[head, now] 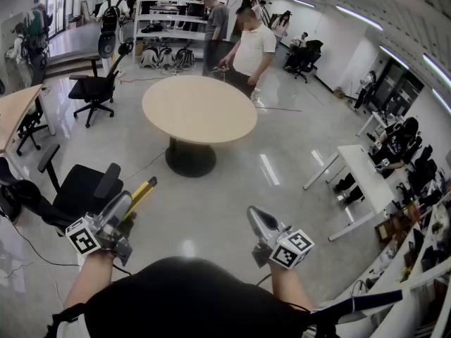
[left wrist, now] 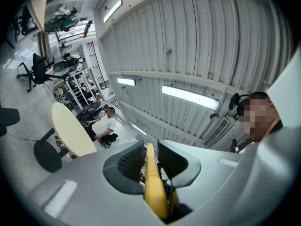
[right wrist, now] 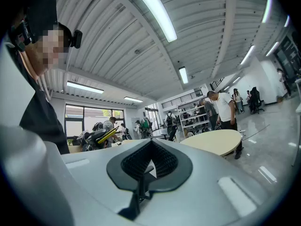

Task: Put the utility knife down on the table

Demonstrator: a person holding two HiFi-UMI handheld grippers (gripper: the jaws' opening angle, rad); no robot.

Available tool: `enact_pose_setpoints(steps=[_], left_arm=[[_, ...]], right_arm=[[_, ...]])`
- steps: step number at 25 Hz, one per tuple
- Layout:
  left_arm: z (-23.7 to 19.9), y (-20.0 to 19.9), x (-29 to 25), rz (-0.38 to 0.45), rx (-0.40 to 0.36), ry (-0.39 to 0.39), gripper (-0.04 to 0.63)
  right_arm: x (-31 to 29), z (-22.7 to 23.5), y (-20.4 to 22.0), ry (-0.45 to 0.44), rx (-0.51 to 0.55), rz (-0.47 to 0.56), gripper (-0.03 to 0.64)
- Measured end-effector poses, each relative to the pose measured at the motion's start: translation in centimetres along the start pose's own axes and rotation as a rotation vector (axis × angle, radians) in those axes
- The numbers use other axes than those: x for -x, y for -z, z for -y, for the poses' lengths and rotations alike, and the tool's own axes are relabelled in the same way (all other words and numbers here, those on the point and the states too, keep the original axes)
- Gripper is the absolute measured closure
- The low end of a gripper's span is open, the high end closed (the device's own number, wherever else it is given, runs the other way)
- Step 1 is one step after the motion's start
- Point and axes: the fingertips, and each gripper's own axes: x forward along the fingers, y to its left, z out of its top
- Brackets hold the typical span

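My left tool (head: 125, 210) is clamped on the yellow utility knife (head: 143, 191), which sticks up and forward from between its jaws. My right tool (head: 259, 222) is closed with nothing in it. Nothing is set down yet: the round table (head: 199, 109) stands well ahead across bare floor. A black chair (head: 88, 189) sits near my left side, and people stand beyond the table.

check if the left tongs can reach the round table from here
Probably not yet: the left tongs, shut on the utility knife, are far short of the round table; only open floor lies between.
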Motion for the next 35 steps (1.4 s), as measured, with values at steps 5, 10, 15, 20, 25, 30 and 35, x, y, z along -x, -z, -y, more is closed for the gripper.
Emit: enact_pose_setpoints(steps=[5,10,15,20,25,30,35], left_arm=[[-0.2,0.3,-0.5,-0.002,-0.063,-0.027,0.508],[0.1,1.4,-1.3,-0.004,-0.051,-0.025,0.508],[1.0,2.3,-2.4,-0.003,-0.050,-0.019,0.508],[1.5,3.6,-3.4,0.001,-0.059,-0.022,0.509],[2.7,6.1,-5.2,-0.005,-0.021,-0.004,0.509],[3.7,8.6,-7.2,-0.026,-0.020,-0.007,0.509],[4.2,10.7,-9.5,-0.053,-0.043,-0.002,0.511]], right_arm=[[0.7,0.8,0.0,0.001,-0.021,-0.007,0.606],[1.7,1.8,-0.3,-0.005,-0.043,0.005,0.604],[3.0,3.1,-0.5,-0.005,-0.078,0.017,0.603],[4.6,4.2,-0.3,-0.023,-0.095,0.011,0.603],[7.1,5.9,0.1,-0.023,-0.117,0.012,0.603],[9.8,7.9,0.2,-0.021,-0.134,0.022,0.603],[12.0,9.8,0.5,-0.013,-0.163,0.022,0.603]])
